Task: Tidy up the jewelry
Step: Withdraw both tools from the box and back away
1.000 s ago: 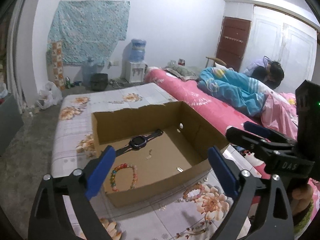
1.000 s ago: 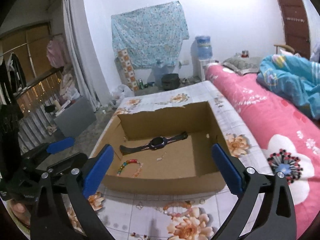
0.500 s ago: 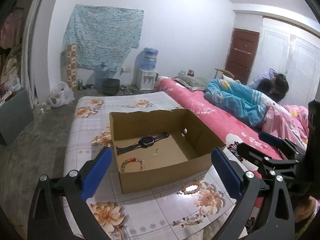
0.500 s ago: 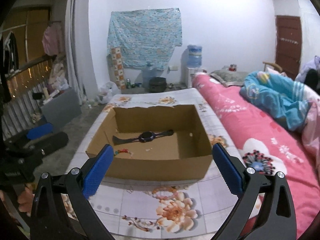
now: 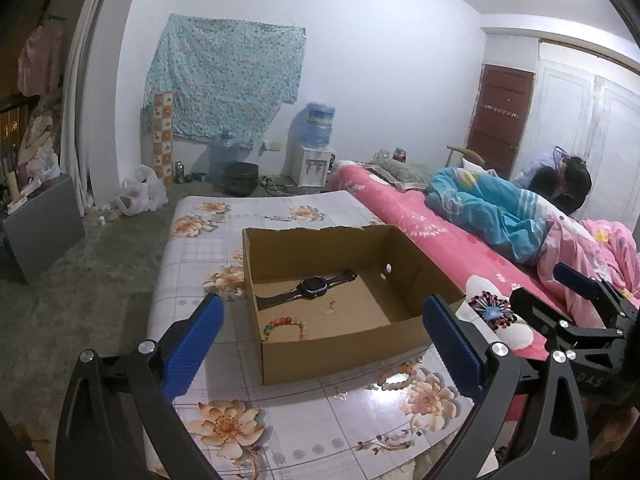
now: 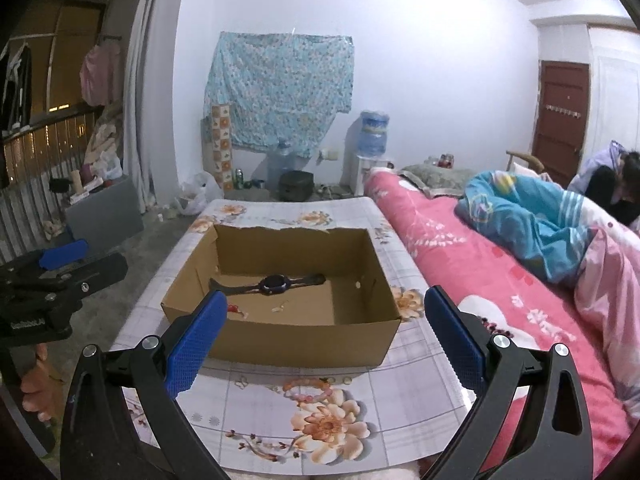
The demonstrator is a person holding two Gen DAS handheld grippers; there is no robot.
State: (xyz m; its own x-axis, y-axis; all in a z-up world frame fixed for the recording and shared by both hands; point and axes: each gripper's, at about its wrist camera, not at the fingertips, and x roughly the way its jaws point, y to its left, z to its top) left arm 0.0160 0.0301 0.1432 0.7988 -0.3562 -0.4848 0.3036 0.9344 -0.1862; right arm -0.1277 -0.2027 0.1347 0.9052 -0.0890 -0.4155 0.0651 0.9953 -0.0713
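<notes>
left claw | backed away from box | right claw likewise

Setting: bedroom in a home, lived-in.
- Bed with pink flowered sheet; blue quilt bunched on it; pillow at the far end.
- Person seated beyond the bed, near white wardrobe doors.
- Brown door with a hook rail.
- Patterned cloth hung on the white wall.
- Water dispenser with blue bottle; dark cooking pot on the concrete floor; plastic bag just beside the wall.
- Clothes hanging at left, by a curtain.
- Bench covered in flowered oilcloth, beside the bed.
</notes>
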